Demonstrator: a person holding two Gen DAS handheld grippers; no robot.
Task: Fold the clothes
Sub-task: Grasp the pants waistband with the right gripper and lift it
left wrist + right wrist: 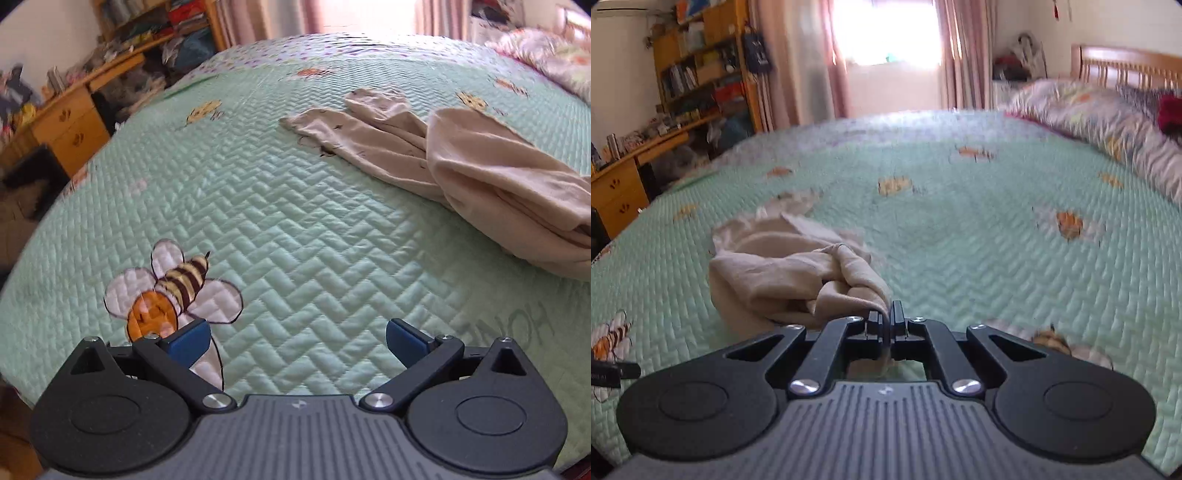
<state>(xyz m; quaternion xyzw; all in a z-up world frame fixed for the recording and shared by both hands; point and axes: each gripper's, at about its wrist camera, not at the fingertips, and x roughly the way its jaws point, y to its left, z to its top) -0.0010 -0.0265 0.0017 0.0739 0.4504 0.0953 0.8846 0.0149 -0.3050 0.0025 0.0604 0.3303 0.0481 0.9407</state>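
Soft matt beige cloth garment (783, 273) — on a quilted, faintly sheened green bedspread (295, 229); matt black plastic tongs (886, 314).

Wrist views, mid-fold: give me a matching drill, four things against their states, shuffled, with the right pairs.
Things:
1. left gripper
2. right gripper
3. beige garment
4. green quilt

States:
A. crumpled, one edge pinched
B. jaws wide apart, nothing between them
C. spread flat over the bed, bee pictures on it
D. jaws closed on cloth

Pairs: 1-B, 2-D, 3-A, 4-C
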